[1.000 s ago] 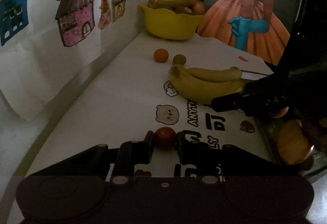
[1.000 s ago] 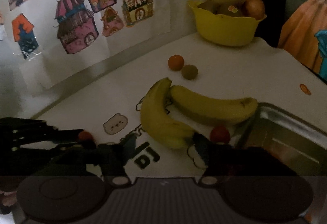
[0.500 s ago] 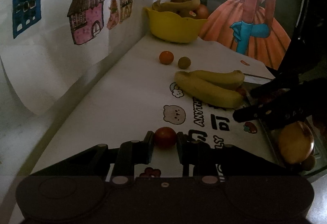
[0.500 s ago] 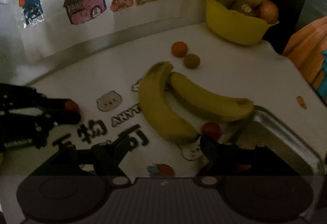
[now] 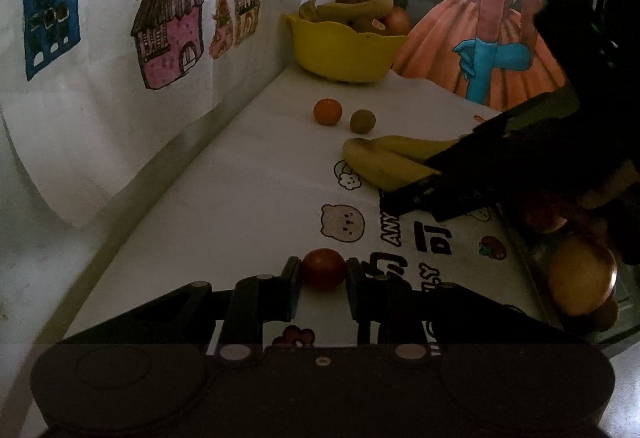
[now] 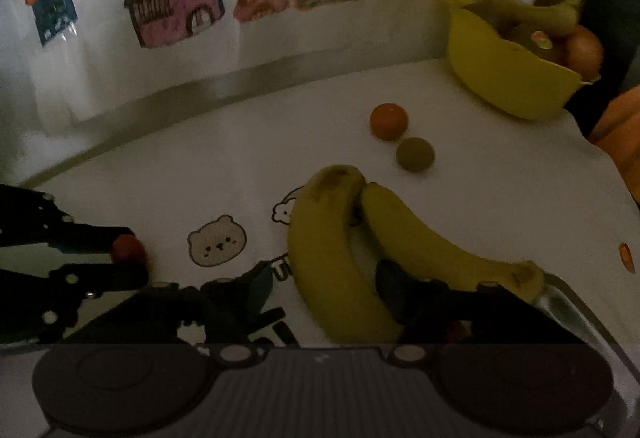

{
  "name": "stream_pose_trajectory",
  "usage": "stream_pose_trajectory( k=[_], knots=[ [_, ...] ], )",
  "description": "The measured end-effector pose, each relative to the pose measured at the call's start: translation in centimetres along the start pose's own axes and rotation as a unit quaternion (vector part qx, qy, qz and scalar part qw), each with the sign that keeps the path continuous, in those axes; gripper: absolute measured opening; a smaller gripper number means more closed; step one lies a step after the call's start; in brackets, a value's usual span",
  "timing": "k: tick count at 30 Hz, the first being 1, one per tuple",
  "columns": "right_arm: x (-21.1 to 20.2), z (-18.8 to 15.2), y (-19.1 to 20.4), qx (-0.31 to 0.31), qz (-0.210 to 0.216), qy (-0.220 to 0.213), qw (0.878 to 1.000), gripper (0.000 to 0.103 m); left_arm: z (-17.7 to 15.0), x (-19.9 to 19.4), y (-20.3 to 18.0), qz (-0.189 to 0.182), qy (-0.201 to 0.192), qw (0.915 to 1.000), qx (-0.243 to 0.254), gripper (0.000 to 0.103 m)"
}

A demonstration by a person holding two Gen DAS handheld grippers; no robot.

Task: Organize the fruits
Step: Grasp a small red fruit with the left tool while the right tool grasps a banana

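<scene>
Fruits lie across the white printed worktop [image 5: 248, 198]: a small red round fruit [image 5: 323, 267] pinched in the left gripper [image 5: 323, 272], while the right gripper [image 6: 324, 280] straddles the nearer yellow banana [image 6: 328, 254], jaws closing.

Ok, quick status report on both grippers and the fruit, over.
Left gripper shut on small red fruit. Right gripper closing around near banana, not yet clamped. Nothing blocking.
</scene>
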State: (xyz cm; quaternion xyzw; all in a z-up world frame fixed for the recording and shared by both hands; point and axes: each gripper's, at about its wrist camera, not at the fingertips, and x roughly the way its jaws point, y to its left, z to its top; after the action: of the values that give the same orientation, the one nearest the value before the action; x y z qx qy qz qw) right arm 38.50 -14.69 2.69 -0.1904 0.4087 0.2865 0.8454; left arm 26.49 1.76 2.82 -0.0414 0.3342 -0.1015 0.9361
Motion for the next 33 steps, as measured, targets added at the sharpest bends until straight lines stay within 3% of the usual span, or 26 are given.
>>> stream_pose_trajectory(
  k=[5,11,24,33],
  knots=[
    [0.4,0.5,-0.5,0.018,0.012,0.004,1.0,0.044,-0.1,-0.2,0.1,0.002,-0.002,1.0,-0.009,0.025],
    [-0.6,-0.5,0.2,0.021,0.031,0.006,0.999,0.039,-0.2,-0.7,0.0,0.002,-0.004,1.0,-0.009,0.025],
    [-4.6,-1.5,1.8,0.096,0.112,-0.048,0.988,0.038,-0.5,-4.2,-1.3,0.021,-0.021,0.9995,-0.005,0.025],
    [-10.0,-2.9,1.6,0.097,0.113,-0.094,0.984,0.038,0.4,-6.8,-3.8,0.015,-0.046,0.9988,0.0,0.025]
  ],
)
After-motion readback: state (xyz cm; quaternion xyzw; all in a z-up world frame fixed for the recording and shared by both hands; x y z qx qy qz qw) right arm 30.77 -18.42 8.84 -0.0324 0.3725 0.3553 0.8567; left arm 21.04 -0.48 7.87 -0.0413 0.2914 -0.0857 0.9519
